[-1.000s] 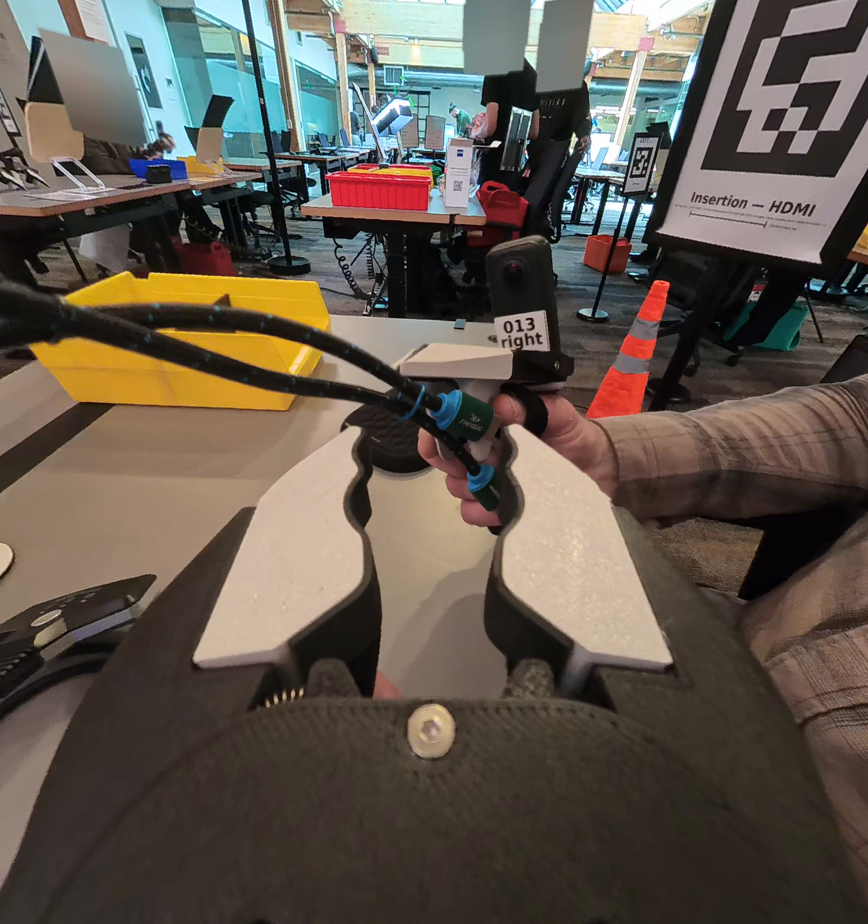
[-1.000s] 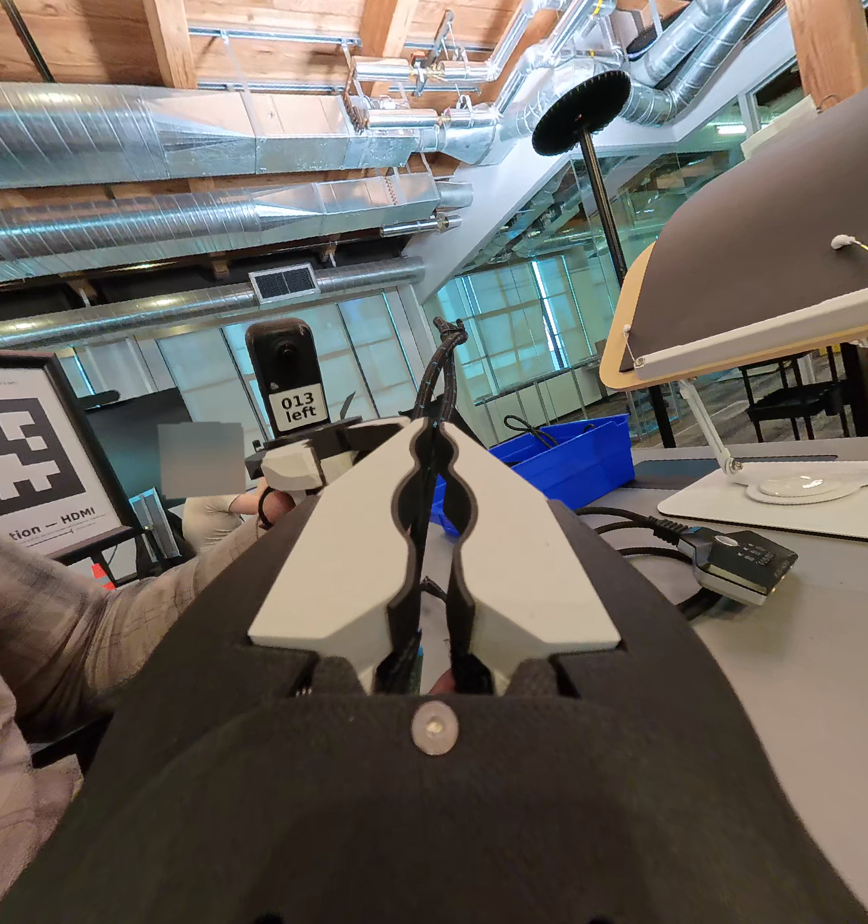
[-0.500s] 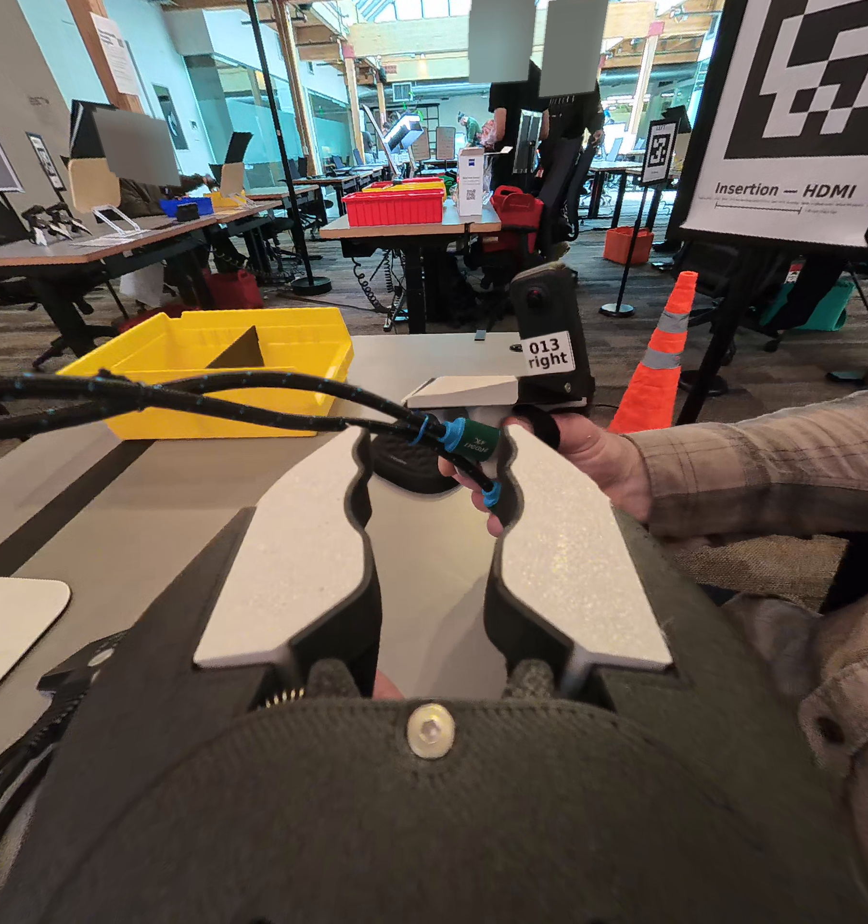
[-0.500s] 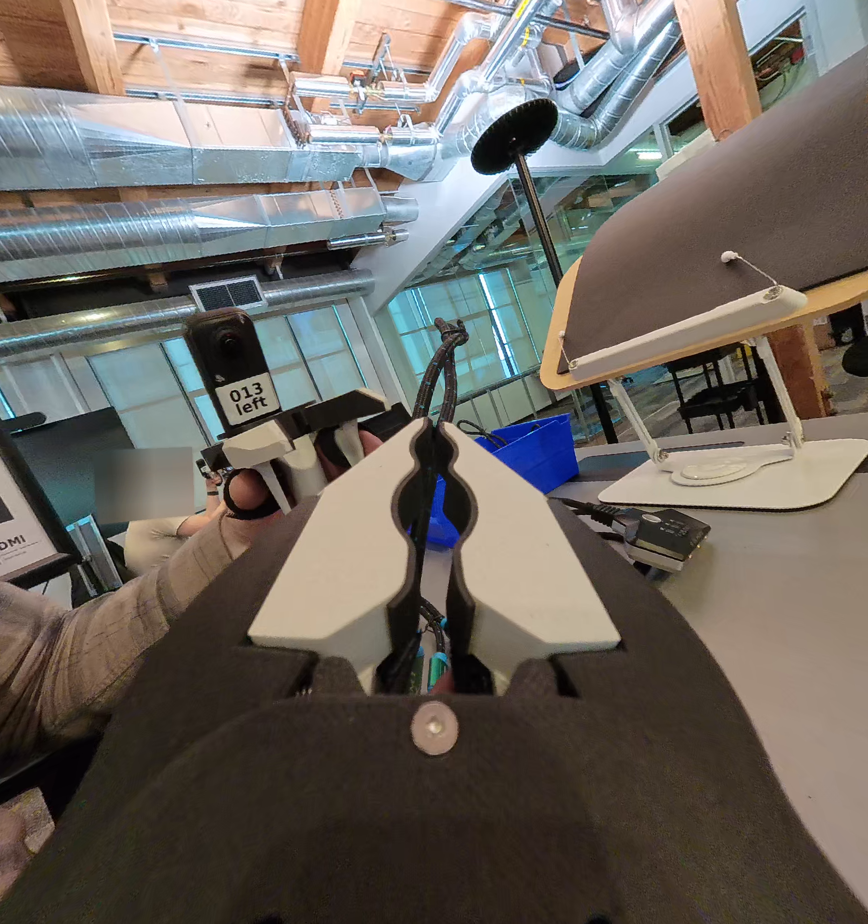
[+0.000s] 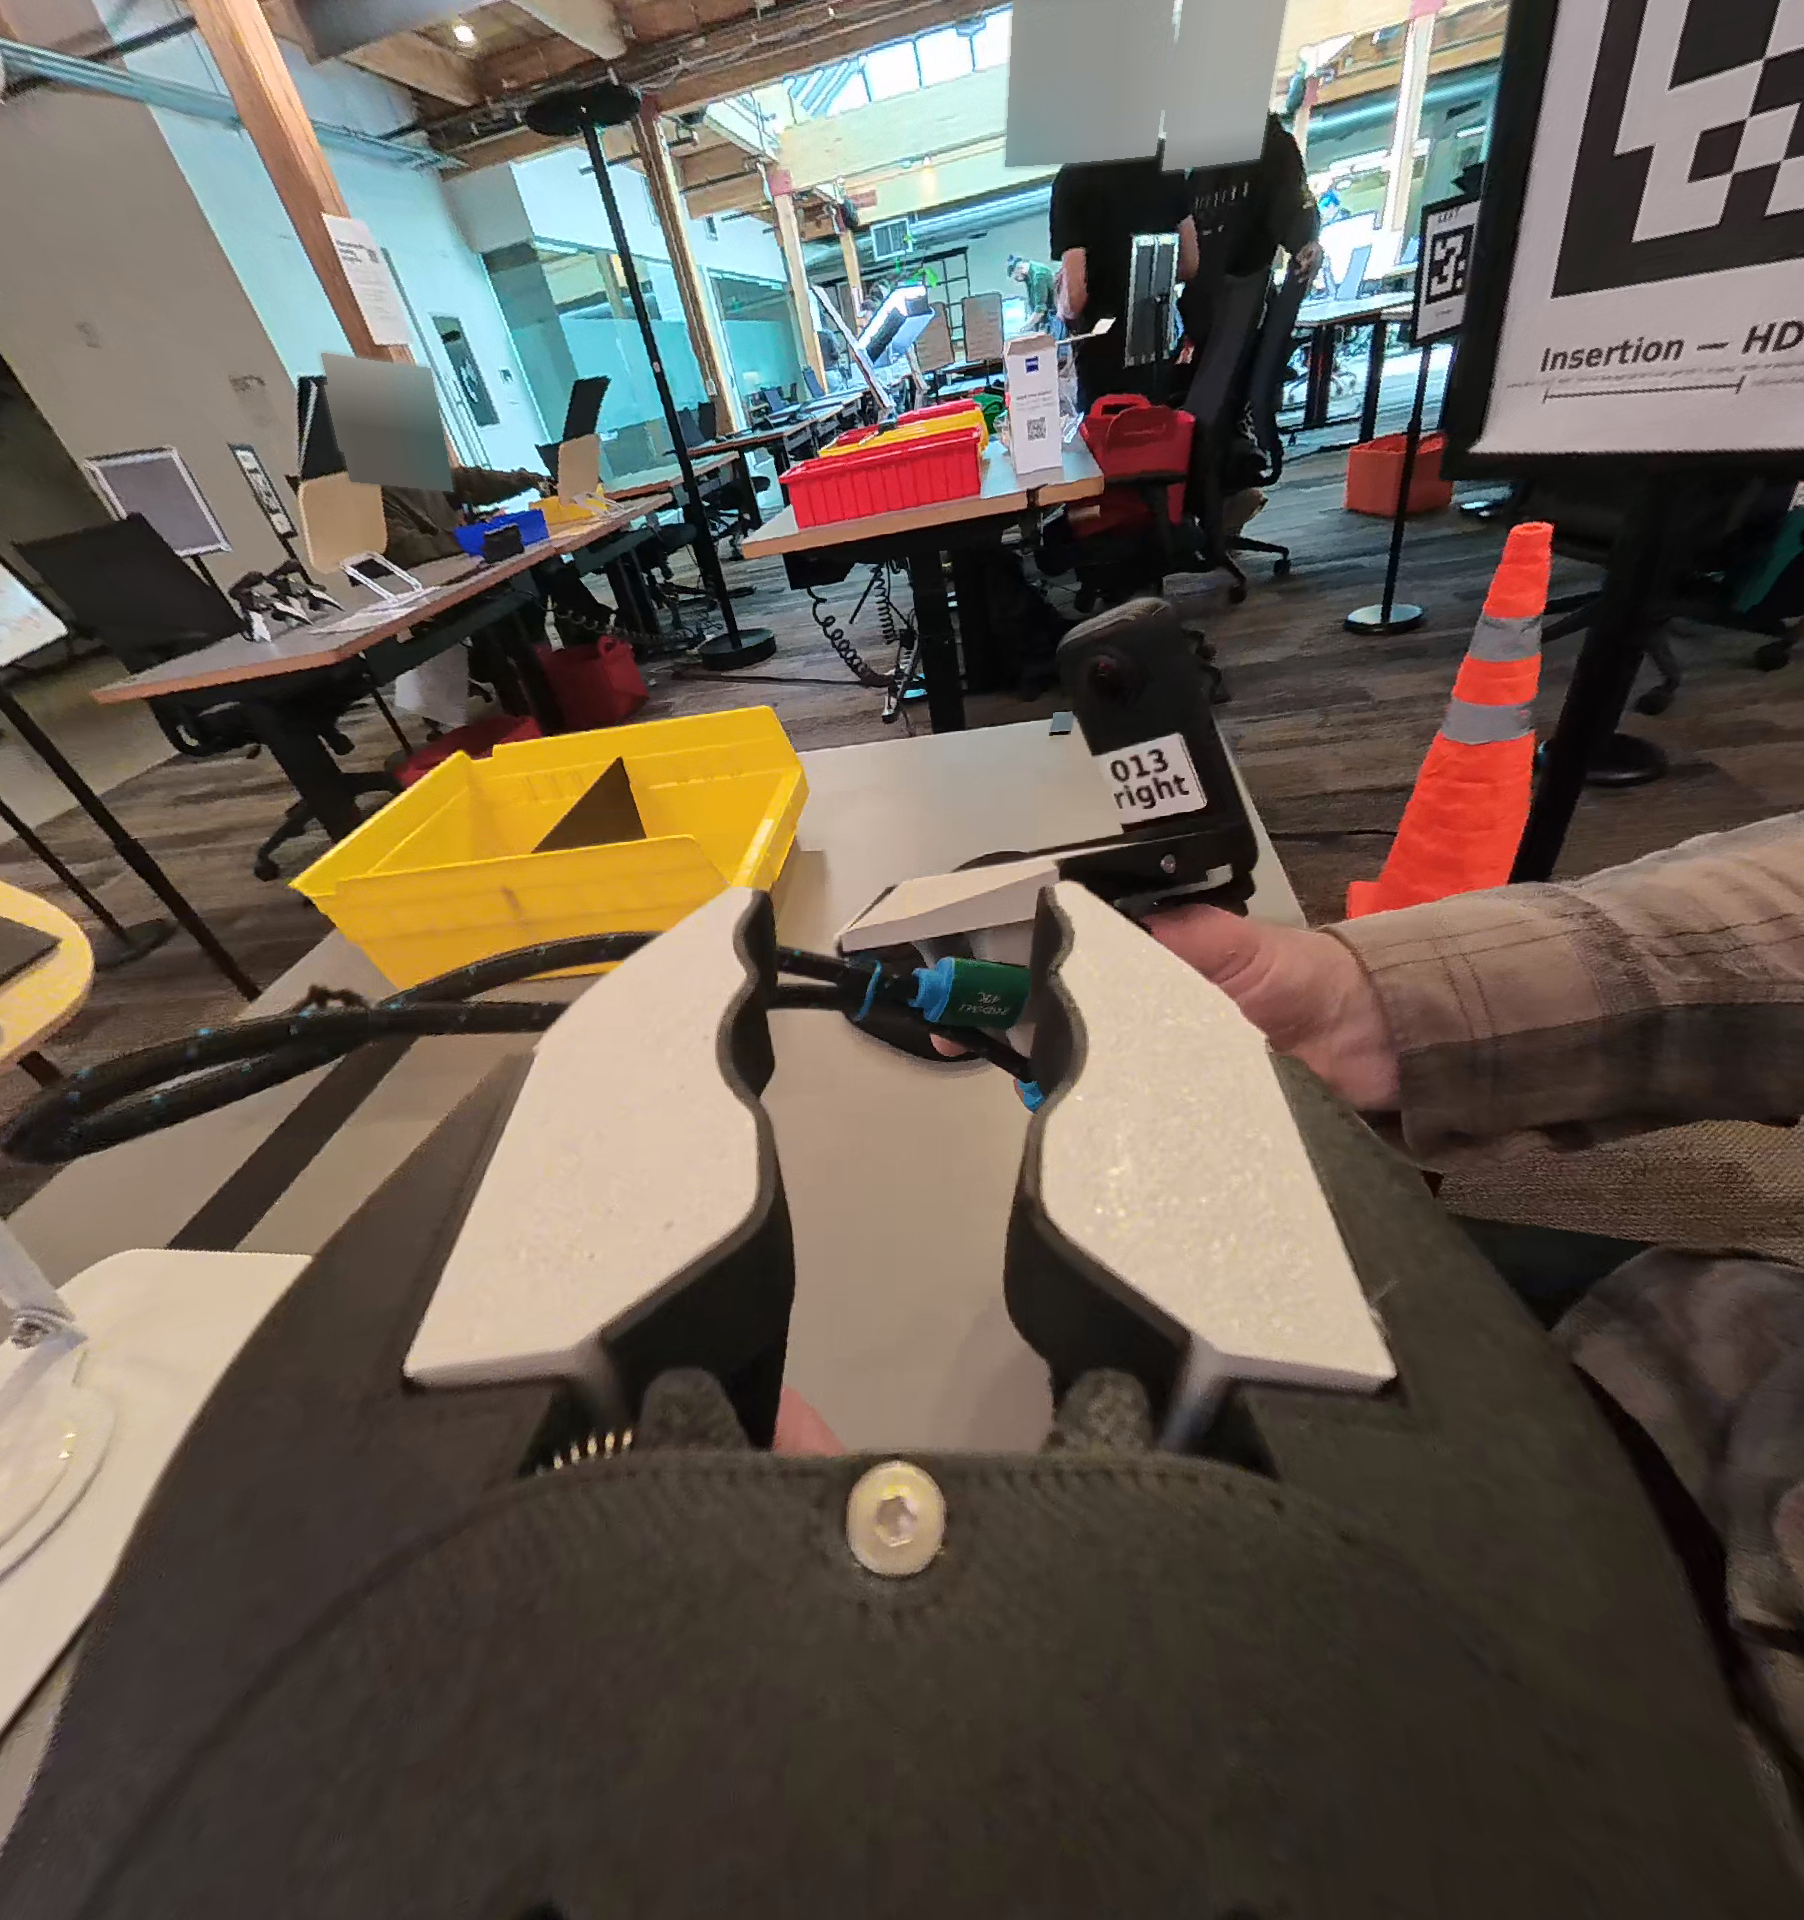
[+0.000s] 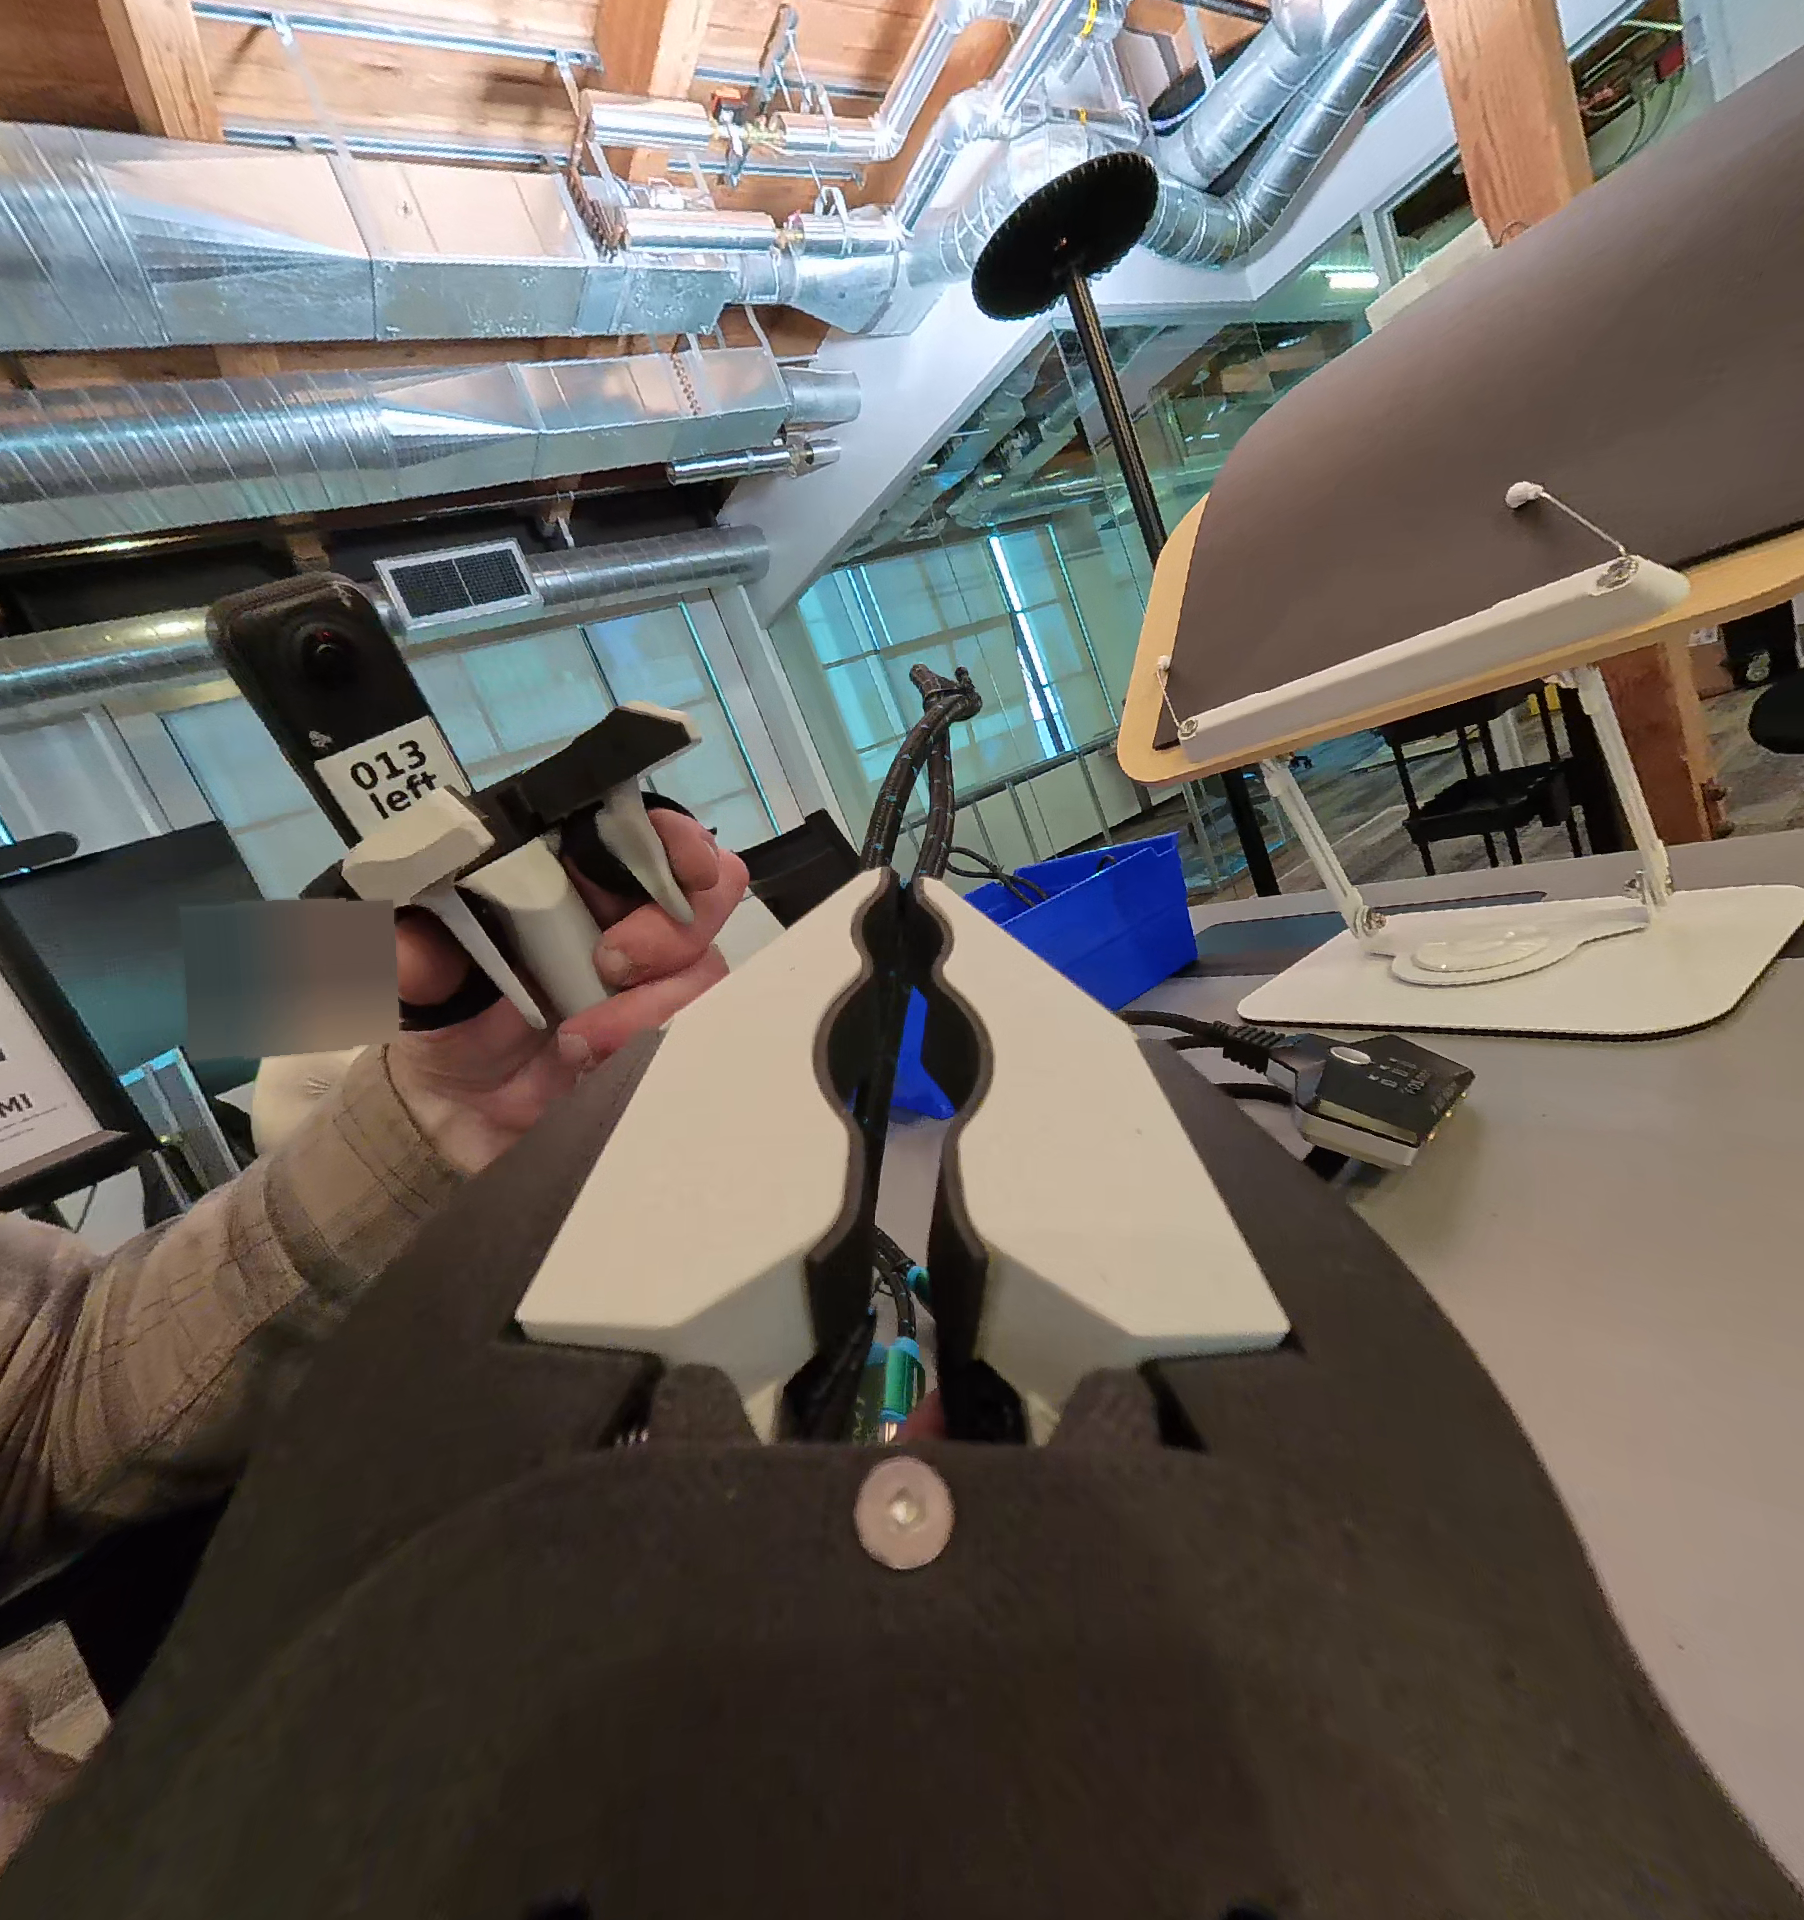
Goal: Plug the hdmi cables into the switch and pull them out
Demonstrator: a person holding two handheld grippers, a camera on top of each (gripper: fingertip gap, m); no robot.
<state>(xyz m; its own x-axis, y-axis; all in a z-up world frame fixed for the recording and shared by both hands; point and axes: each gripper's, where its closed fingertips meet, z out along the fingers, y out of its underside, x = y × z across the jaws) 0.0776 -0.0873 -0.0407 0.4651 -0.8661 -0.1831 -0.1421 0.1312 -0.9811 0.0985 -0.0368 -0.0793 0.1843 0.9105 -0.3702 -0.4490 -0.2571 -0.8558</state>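
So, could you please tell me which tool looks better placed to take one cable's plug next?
Probably the left tool: it is open and empty, aimed at the green plug just ahead. The right tool is shut on the HDMI cables.

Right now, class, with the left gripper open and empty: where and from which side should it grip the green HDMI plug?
Probably the green HDMI plug body, approached head-on: it lies crosswise just beyond the left gripper, cable trailing left, right gripper pinching nearby.
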